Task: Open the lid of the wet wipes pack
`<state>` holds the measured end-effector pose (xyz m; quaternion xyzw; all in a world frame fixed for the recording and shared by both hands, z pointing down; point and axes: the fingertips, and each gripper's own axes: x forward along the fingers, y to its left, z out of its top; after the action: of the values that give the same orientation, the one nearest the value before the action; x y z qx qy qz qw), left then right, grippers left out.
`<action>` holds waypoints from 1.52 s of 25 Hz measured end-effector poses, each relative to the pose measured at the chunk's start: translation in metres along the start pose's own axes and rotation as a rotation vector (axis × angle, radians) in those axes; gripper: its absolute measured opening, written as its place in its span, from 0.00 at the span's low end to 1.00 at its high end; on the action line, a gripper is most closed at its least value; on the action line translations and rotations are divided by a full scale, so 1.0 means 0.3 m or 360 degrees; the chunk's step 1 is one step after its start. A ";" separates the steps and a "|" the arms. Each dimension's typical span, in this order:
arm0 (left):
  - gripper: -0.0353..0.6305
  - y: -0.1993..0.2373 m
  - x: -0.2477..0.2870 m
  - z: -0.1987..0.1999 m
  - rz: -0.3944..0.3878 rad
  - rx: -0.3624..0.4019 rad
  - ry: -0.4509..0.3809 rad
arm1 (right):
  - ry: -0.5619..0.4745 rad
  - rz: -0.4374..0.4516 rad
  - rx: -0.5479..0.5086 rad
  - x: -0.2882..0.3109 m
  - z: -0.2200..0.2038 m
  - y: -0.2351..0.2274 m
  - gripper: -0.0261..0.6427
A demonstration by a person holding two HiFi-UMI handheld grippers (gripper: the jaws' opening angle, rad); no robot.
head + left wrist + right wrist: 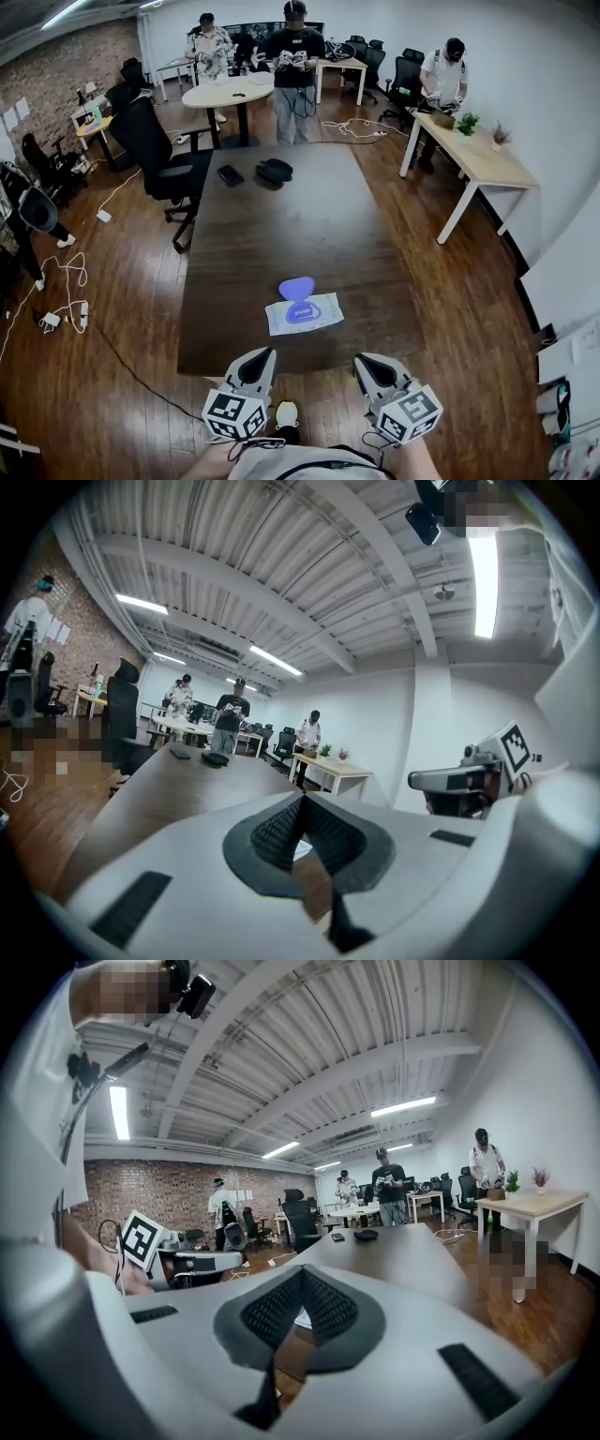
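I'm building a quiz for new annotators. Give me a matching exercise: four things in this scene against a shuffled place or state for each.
Things:
1 wet wipes pack
2 phone
3 potted plant
4 left gripper

Places or states:
A on the light desk at right
B jaws shut, nothing between them
C dark table, far end
D dark table, near end

Pairs: 1-D; 2-C; 3-A; 4-B
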<state>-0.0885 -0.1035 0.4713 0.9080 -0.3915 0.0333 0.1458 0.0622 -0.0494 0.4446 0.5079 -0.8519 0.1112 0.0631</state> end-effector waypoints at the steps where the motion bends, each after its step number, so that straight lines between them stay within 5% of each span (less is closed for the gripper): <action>1: 0.06 -0.031 -0.023 -0.012 0.0013 -0.0001 -0.0004 | -0.0002 0.0021 0.0000 -0.032 -0.006 0.015 0.05; 13: 0.06 -0.465 -0.401 -0.206 0.0133 0.0010 0.0004 | -0.0040 0.0154 -0.0043 -0.540 -0.135 0.229 0.05; 21: 0.06 -0.632 -0.563 -0.162 0.0166 0.0078 -0.0060 | -0.0136 0.0124 -0.0009 -0.777 -0.133 0.266 0.05; 38: 0.06 -0.586 -0.578 -0.052 0.0063 0.0117 -0.0090 | -0.0176 0.0052 -0.0009 -0.735 -0.074 0.340 0.05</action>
<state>-0.0808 0.1371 0.4141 0.9054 -0.4118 0.0249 0.1005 0.0774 0.1907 0.4046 0.4991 -0.8625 0.0816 0.0155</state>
